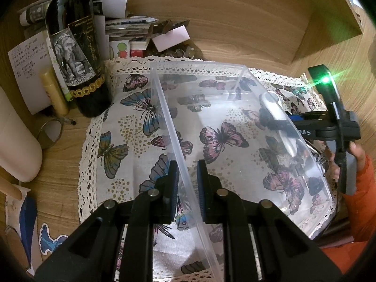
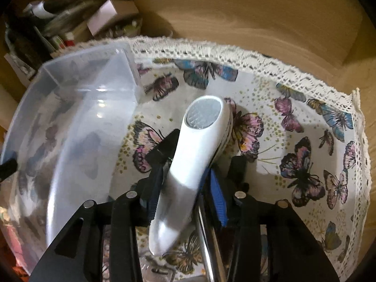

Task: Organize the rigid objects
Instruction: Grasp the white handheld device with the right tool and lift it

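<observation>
The left tool [image 1: 187, 178] is clenched on the near wall of a clear plastic bin [image 1: 164, 108], which sits on a butterfly-print cloth [image 1: 112, 150] covering the wooden counter [image 1: 246, 30]. The right tool [image 2: 185, 188] grips a white handheld device [image 2: 195, 145] with a round mesh face, holding it just above the cloth, right beside the bin's outer wall. A dark wine bottle [image 1: 75, 54] stands by the cloth's far left corner.

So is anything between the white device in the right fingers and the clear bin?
Only the clear bin's near wall, which the white device must clear. The bin looks empty; the left gripper clamps its far wall.
</observation>
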`<state>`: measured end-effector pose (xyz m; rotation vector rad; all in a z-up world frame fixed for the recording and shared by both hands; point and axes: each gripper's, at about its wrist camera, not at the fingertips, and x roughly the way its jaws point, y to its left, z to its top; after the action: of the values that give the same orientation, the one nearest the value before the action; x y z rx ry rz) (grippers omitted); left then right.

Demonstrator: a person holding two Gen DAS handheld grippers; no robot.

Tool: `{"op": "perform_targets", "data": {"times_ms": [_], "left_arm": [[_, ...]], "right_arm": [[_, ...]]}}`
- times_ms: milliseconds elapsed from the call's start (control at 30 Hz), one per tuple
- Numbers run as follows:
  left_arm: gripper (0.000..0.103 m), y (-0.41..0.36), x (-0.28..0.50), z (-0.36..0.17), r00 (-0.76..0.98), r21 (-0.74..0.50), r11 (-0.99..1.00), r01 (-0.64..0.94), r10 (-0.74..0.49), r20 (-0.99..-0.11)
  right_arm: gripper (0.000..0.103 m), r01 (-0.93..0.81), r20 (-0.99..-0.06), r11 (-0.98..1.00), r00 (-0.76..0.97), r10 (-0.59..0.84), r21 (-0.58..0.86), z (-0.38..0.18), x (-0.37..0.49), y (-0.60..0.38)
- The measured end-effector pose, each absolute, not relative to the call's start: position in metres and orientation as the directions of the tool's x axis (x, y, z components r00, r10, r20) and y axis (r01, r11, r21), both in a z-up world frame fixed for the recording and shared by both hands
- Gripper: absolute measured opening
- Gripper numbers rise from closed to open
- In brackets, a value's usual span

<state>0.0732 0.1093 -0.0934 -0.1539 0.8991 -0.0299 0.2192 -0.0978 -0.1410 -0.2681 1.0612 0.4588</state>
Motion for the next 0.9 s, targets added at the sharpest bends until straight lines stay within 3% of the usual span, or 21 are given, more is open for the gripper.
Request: {"op": "perform_targets", "data": {"times_ms": [133,200,900], "left_arm": [[0.016,0.109,0.073,-0.093,0.627,-0.147,0.988,-0.038,-0.091,-0.774],[0.016,0.109,0.073,-0.093,0.626,-0.147,0.988,-0.039,-0.091,-0.774],[0.016,0.109,0.074,-0.094,0.625,-0.148,0.988,-0.039,-0.091,-0.775]], "right_arm": [[0.022,-0.485,-0.874,0.874,0.432,0.222,-0.017,-0.140,0.219,-0.094],[0.021,-0.492,-0.866,0.871,0.440,0.237,-0.012,-0.136,0.217,-0.093],[0.020,-0.569,-0.685,0.822,0.609,0.399,-0.027,-0.045,0.145,-0.073]]}}
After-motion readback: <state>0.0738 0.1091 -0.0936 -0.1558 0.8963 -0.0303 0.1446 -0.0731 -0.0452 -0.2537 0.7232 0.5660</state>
